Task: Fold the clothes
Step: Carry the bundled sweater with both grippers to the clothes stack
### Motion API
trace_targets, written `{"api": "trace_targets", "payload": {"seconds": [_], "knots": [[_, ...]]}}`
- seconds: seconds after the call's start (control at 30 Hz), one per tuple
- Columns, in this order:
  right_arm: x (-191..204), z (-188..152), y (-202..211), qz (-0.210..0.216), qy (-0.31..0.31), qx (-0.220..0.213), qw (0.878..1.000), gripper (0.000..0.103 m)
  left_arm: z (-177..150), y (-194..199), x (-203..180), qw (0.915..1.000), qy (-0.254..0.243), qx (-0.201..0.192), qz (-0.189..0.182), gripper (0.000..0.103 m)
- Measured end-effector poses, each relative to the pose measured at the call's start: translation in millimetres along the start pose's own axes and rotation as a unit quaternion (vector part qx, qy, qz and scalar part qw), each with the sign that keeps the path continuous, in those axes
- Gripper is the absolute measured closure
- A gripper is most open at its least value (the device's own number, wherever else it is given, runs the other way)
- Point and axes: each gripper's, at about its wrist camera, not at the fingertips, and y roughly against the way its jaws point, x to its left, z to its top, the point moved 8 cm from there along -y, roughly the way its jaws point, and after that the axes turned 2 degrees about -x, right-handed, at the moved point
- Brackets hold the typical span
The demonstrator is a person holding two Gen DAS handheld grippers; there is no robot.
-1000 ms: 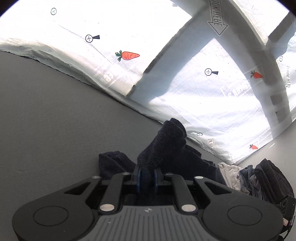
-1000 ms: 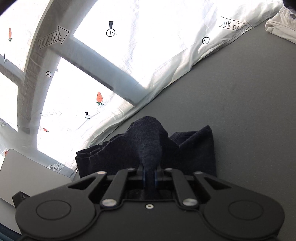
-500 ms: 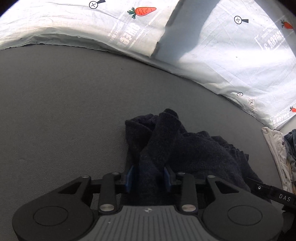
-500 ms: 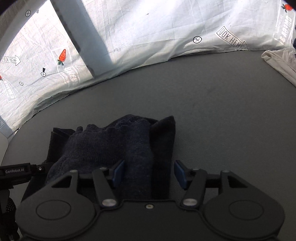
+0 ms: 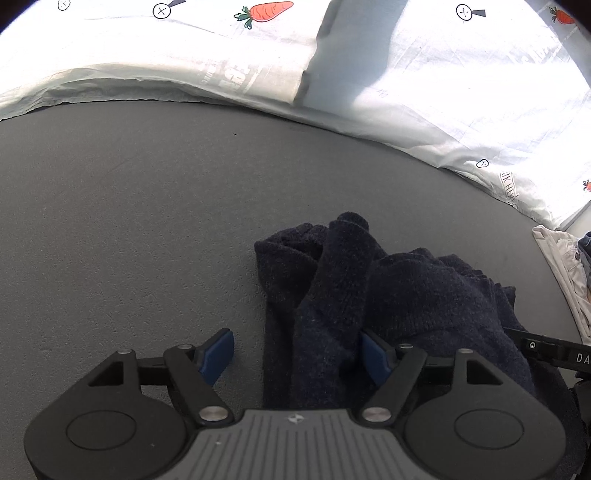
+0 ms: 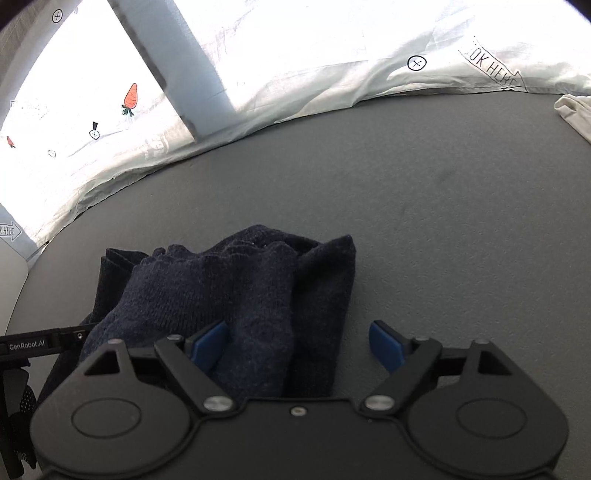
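A dark navy knitted garment lies bunched on the grey table. My left gripper stands open over its left edge, blue pads wide apart, with a fold of the knit resting loose between them. In the right wrist view the same garment lies folded in layers. My right gripper is open too, its jaws spread around the garment's right edge without pinching it. The other gripper's black body shows at the view's left edge.
A white sheet printed with carrots and markers hangs behind the table. A pale garment lies at the right edge of the left wrist view, and another light cloth sits at the far right of the table.
Both grippers were shut on the raised garment a second ago. They lowered it to the table and opened, so the knit now lies loose between the spread pads.
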Motion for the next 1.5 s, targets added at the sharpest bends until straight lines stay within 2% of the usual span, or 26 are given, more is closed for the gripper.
{"api": "trace_targets", "payload": {"seconds": [0.2, 0.3, 0.37, 0.4, 0.43, 0.47, 0.5, 0.53, 0.6, 0.67, 0.87, 0.97, 1.07, 1.33, 1.5], "knots": [[1, 10, -10, 0.027, 0.007, -0.006, 1.000, 0.012, 5, -10, -5, 0.9996, -0.021, -0.005, -0.017, 0.016], [6, 13, -13, 0.054, -0.001, -0.003, 0.999, 0.018, 7, -12, -6, 0.9994, -0.023, -0.007, -0.025, 0.016], [7, 15, -14, 0.073, -0.014, 0.000, 0.997, 0.027, 8, -13, -7, 0.9993, -0.021, -0.007, -0.031, 0.016], [8, 14, -15, 0.089, -0.029, 0.005, 0.996, 0.034, 8, -13, -8, 0.9991, -0.018, -0.008, -0.038, 0.022], [9, 13, -17, 0.109, -0.049, 0.012, 0.993, 0.052, 8, -12, -10, 0.9986, -0.014, -0.009, -0.051, 0.029], [10, 12, -18, 0.128, -0.069, 0.019, 0.989, 0.055, 8, -11, -11, 0.9981, -0.007, -0.011, -0.061, 0.040], [11, 11, -16, 0.135, -0.077, 0.018, 0.988, 0.056, 8, -11, -11, 0.9976, 0.004, -0.015, -0.067, 0.046], [13, 10, -13, 0.137, -0.078, 0.014, 0.987, 0.059, 8, -10, -11, 0.9970, 0.013, -0.018, -0.074, 0.050], [16, 9, -6, 0.140, -0.081, 0.007, 0.987, 0.068, 5, -7, -9, 0.9952, 0.036, -0.021, -0.088, 0.068], [19, 8, 1, 0.143, -0.084, -0.001, 0.986, 0.075, 4, -1, -9, 0.9935, 0.054, -0.029, -0.096, 0.077], [34, 9, 53, 0.124, -0.056, -0.050, 0.989, 0.079, 3, 59, -35, 0.9886, 0.042, -0.081, -0.120, 0.080], [37, 5, 84, 0.125, -0.083, -0.074, 0.986, 0.080, 0, 94, -44, 0.9842, 0.050, -0.107, -0.132, 0.081], [46, -1, 109, 0.119, -0.080, -0.096, 0.985, 0.080, -6, 120, -53, 0.9824, 0.044, -0.120, -0.137, 0.081], [69, -6, 167, 0.104, -0.063, -0.144, 0.982, 0.081, -14, 170, -74, 0.9756, 0.007, -0.156, -0.154, 0.082], [79, -4, 206, 0.085, -0.056, -0.177, 0.979, 0.081, -9, 193, -89, 0.9675, -0.010, -0.173, -0.184, 0.082]]}}
